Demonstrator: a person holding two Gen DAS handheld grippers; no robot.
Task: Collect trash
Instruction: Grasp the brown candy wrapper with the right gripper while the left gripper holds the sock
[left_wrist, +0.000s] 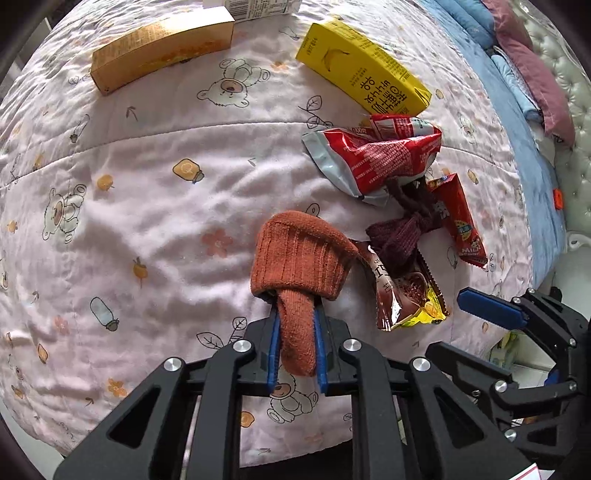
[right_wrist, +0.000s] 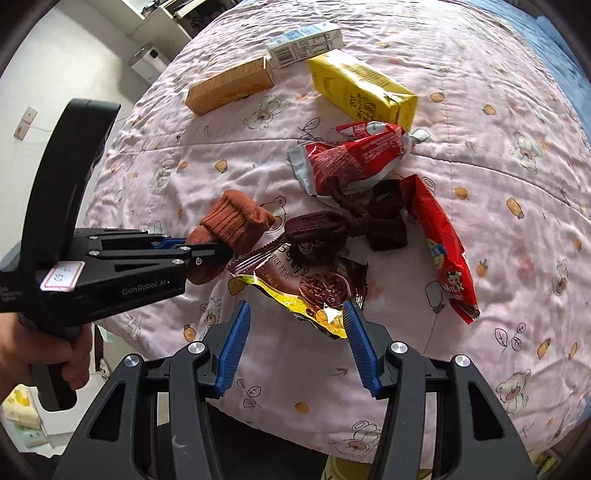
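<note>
The right gripper (right_wrist: 295, 325), jaws half open and empty, hangs just near of the brown-and-yellow wrapper (right_wrist: 306, 291) (long axis left-right across the quilt (right_wrist: 461, 258)), while the left gripper (left_wrist: 295, 321) pinches the orange sock (left_wrist: 299, 258).

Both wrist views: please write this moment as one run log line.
left gripper: shut on rust-orange knitted sock | right gripper: open over brown-and-yellow foil snack wrapper | surface: pink bear-print quilt
</note>
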